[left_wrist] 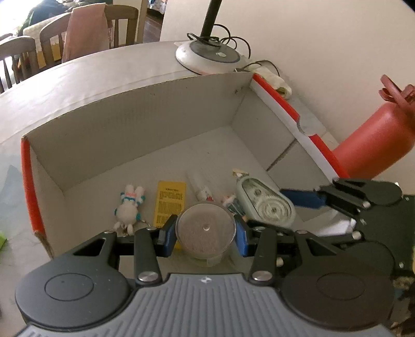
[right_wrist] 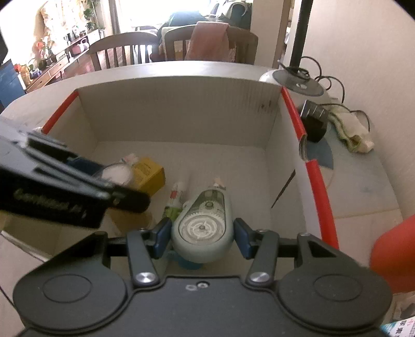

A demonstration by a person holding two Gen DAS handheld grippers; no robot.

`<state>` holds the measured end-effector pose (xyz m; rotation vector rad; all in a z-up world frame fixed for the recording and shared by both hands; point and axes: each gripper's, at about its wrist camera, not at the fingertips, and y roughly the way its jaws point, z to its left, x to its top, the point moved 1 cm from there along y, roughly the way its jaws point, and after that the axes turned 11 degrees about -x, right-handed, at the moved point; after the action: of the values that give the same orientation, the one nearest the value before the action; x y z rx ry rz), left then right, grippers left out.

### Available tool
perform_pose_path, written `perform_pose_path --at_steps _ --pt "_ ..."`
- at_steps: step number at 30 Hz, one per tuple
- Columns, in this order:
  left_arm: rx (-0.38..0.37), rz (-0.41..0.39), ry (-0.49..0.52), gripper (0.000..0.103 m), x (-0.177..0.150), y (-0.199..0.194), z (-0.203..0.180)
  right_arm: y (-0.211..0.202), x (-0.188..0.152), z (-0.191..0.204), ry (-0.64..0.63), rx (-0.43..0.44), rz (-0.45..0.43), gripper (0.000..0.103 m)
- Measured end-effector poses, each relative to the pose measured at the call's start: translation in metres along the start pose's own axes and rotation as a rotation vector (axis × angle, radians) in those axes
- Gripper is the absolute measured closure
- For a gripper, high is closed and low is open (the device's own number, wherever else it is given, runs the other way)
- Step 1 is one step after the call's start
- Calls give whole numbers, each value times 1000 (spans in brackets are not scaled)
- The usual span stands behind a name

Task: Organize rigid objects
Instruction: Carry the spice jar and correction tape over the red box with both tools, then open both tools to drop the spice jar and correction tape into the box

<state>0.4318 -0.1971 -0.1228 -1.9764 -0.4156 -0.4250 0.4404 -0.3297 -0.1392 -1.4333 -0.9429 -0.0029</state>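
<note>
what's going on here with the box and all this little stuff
A person is sorting small items into a white cardboard box with red edges, using two handheld grippers. The left gripper has its jaws around a round clear jar with a metal lid, held low over the box. The right gripper has its jaws either side of a pale green correction tape dispenser; whether they still pinch it is unclear. Already on the box floor are a small bunny toy, a yellow card and a small tube.

Daylight blows out the far window, the fisheye bends the edges, and near parts blur.
</note>
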Motion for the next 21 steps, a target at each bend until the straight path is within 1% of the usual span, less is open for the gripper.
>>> perform_pose_path --at_steps 6,8,13,18,19,20,21 --pt "19 1 21 59 12 10 -3 -1 -1 -4 18 5 0 51" --pt "27 2 31 59 16 14 -5 -1 -1 -4 22 -4 -2 47" --pt "62 12 55 59 23 23 -11 -4 -1 -7 33 6 -4 46" --pt "84 12 76 59 25 26 -16 -12 0 -11 50 19 -18 40" --pt "84 10 78 55 24 25 -16 -14 0 -12 55 19 -21 40" --pt "83 5 77 48 23 23 -16 -16 0 -12 60 20 -23 40" --pt "83 -1 75 45 22 21 -16 -17 1 -13 65 21 -25 40"
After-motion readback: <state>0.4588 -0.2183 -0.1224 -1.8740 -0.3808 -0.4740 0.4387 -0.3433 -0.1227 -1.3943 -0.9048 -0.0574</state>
